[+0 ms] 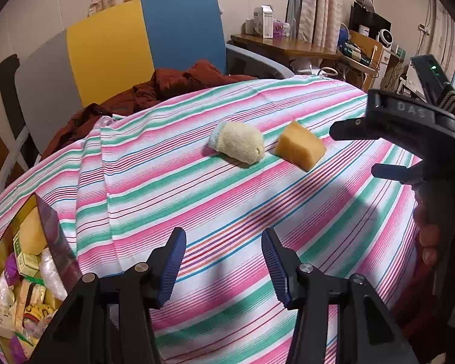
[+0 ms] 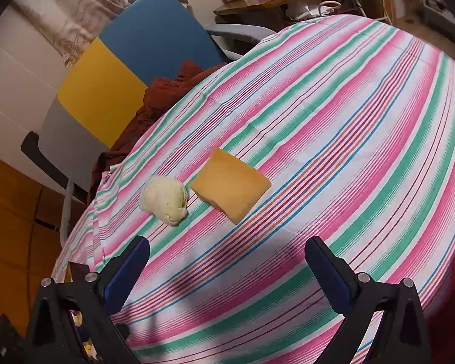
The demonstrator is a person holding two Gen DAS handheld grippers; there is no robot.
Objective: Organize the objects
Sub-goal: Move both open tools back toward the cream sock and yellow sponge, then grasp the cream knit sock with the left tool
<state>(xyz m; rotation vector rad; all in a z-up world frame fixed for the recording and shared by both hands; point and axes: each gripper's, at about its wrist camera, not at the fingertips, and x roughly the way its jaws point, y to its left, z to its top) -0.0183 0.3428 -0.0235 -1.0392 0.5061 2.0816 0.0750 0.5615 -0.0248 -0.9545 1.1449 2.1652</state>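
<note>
1. Both my tools hang open and empty: left tool (image 1: 223, 262), right tool (image 2: 227, 268).
2. The sponge (image 2: 230, 184) lies on the worktop (image 2: 348, 139) just ahead of the right tool, the nearer one.
3. The sock (image 2: 164, 198) sits just left of it.
4. The box (image 1: 50, 236) at far left is already crowded with packets.

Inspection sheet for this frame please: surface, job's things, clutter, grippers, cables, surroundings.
Surface: striped cloth over the table, creased at the left.
Job's things: rolled cream sock and yellow sponge side by side, apart; box at the left edge, filled with packets.
Clutter: nothing seen.
Grippers: left gripper and right gripper both open, empty, above the cloth.
Cables: white cords near the desk.
Surroundings: tricolour chair with red cloth.
</note>
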